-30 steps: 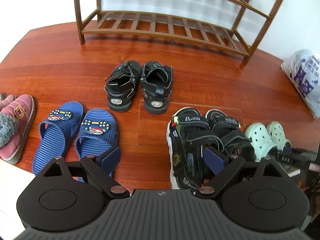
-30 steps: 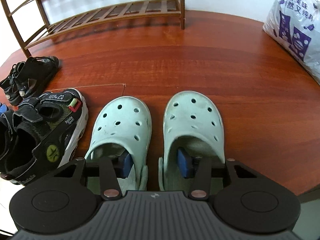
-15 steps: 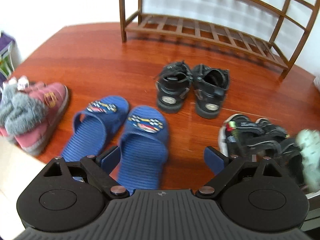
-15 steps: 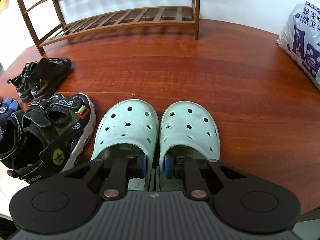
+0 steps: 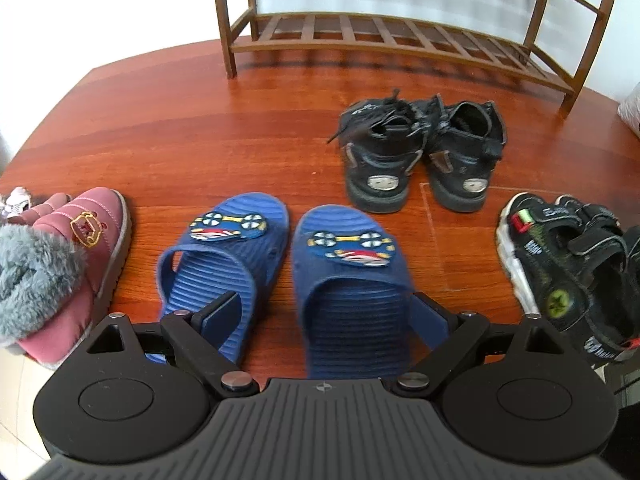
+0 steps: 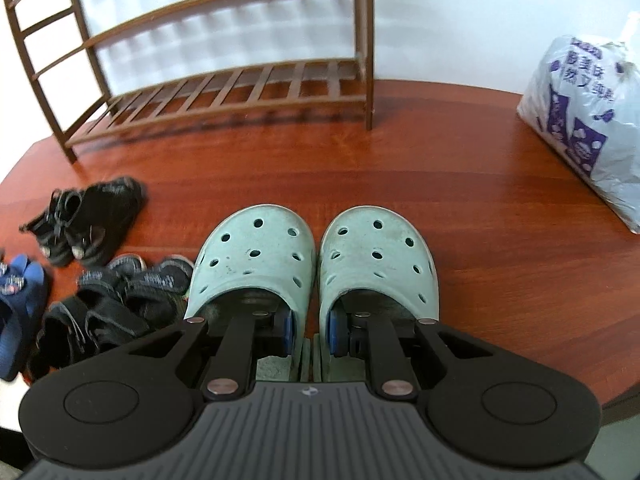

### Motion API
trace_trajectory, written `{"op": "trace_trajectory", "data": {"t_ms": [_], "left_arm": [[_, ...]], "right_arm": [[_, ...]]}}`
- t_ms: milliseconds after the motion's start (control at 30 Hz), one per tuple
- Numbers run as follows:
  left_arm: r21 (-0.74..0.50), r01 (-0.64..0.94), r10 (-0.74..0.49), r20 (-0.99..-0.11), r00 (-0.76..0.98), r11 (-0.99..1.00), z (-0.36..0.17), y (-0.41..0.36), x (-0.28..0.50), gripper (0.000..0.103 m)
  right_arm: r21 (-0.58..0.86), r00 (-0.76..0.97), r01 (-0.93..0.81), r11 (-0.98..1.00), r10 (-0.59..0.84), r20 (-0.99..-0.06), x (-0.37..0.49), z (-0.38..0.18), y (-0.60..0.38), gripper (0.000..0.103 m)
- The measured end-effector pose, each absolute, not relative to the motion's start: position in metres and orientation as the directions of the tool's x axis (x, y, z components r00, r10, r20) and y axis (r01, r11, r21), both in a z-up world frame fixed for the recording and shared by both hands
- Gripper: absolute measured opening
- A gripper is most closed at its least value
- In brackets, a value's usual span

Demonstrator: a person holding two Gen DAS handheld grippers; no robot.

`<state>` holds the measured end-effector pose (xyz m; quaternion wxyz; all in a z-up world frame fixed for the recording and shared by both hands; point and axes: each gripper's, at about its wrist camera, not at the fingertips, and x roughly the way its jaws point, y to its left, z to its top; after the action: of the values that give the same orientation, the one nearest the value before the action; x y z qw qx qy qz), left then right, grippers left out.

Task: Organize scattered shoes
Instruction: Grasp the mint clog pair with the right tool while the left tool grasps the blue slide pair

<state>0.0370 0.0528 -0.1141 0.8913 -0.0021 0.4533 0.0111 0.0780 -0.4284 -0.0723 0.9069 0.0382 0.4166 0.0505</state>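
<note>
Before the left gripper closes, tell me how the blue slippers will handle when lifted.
The blue slippers look like thin moulded foam, so probably light. Their open backs and single band suggest that they may flex or droop if pinched at one edge. The ribbed soles should give the open left gripper some friction.

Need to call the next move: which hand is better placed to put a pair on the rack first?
Right. Its gripper is shut on the mint clogs, pinching their inner walls together. The left gripper is open over the blue slippers, gripping nothing.
</note>
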Motion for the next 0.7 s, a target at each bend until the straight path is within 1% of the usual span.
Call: {"op": "trace_trajectory", "data": {"t_ms": [200, 300, 400, 500, 567, 600, 633, 667, 700], "left_arm": [[0.025, 0.064, -0.017, -0.812, 0.584, 0.998, -0.123, 0.070, 0.044, 0.089], [0.011, 0.077, -0.036, -0.814, 0.579, 0.997, -0.129, 0.077, 0.053, 0.086], [0.002, 0.081, -0.045, -0.817, 0.575, 0.997, -0.135, 0.080, 0.064, 0.079], [-0.023, 0.080, -0.065, -0.818, 0.572, 0.997, -0.142, 0.083, 0.073, 0.069], [-0.029, 0.082, -0.071, -0.815, 0.575, 0.996, -0.146, 0.083, 0.076, 0.056], [-0.022, 0.080, -0.064, -0.811, 0.581, 0.997, -0.148, 0.083, 0.077, 0.054], [-0.016, 0.077, -0.058, -0.808, 0.586, 0.997, -0.149, 0.083, 0.078, 0.045], [-0.016, 0.062, -0.049, -0.806, 0.590, 0.998, -0.148, 0.084, 0.079, 0.034], [-0.026, 0.041, -0.045, -0.804, 0.593, 0.999, -0.147, 0.087, 0.081, 0.027]], "right_arm": [[0.141, 0.659, 0.028, 0.990, 0.088, -0.747, 0.074, -0.057, -0.416, 0.019], [0.143, 0.660, 0.051, 0.988, 0.074, -0.747, 0.071, -0.052, -0.409, 0.019], [0.143, 0.657, 0.068, 0.987, 0.063, -0.751, 0.069, -0.050, -0.402, 0.019], [0.135, 0.654, 0.084, 0.987, 0.048, -0.755, 0.067, -0.044, -0.392, 0.019], [0.132, 0.655, 0.088, 0.987, 0.042, -0.755, 0.066, -0.042, -0.388, 0.019], [0.129, 0.656, 0.091, 0.987, 0.038, -0.754, 0.065, -0.040, -0.386, 0.019], [0.127, 0.657, 0.093, 0.988, 0.035, -0.753, 0.064, -0.038, -0.383, 0.019], [0.124, 0.659, 0.094, 0.988, 0.032, -0.752, 0.063, -0.036, -0.381, 0.019], [0.121, 0.662, 0.097, 0.988, 0.027, -0.749, 0.062, -0.033, -0.378, 0.019]]}}
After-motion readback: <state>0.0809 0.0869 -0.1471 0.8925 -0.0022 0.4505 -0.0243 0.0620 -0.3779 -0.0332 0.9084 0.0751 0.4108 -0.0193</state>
